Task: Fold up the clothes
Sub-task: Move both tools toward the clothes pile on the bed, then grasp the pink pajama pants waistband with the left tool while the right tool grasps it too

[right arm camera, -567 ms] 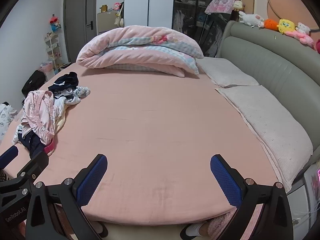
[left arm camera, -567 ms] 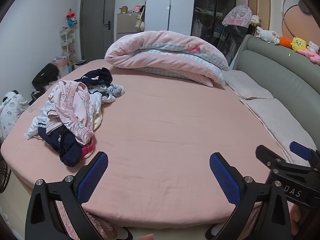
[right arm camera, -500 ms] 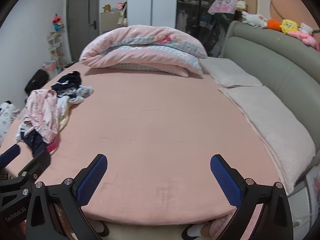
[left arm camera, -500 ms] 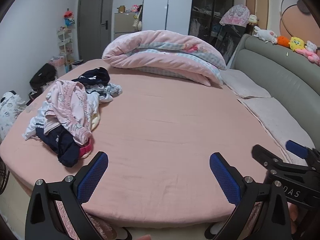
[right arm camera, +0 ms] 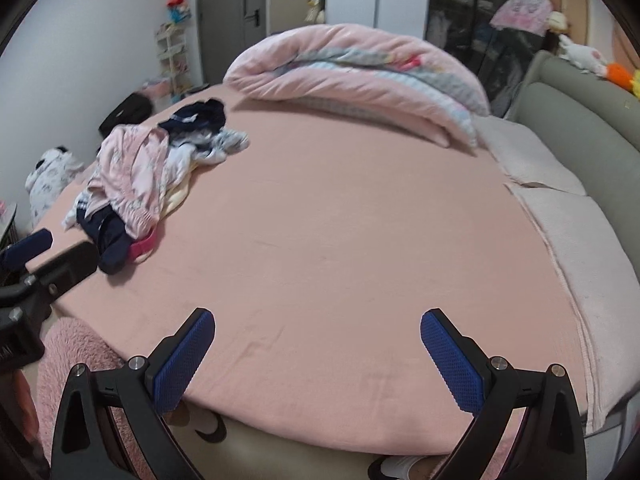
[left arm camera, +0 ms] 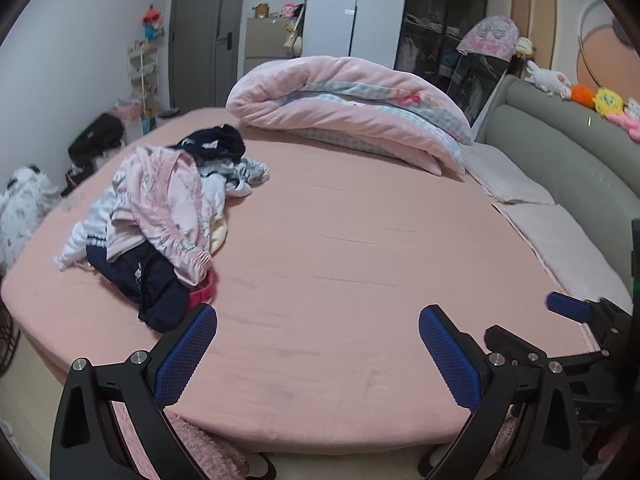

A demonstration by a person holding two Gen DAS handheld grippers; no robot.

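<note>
A heap of unfolded clothes (left arm camera: 160,216) in pink, white and navy lies on the left side of the pink bed (left arm camera: 340,248); it also shows in the right wrist view (right arm camera: 136,184). My left gripper (left arm camera: 316,352) is open and empty over the bed's near edge, just right of the heap. My right gripper (right arm camera: 318,356) is open and empty over the near edge, further right. The right gripper shows at the left view's right edge (left arm camera: 536,328), the left gripper at the right view's left edge (right arm camera: 48,256).
A rolled pink duvet (left arm camera: 352,108) lies at the far end of the bed. Pale pillows (left arm camera: 560,240) and a grey-green headboard (left arm camera: 580,152) with plush toys run along the right. A fluffy pink rug (right arm camera: 72,360) lies on the floor at the near left.
Both grippers have swung left and closer to the clothes heap, which now sits nearer in both views. Both stay open and empty.
</note>
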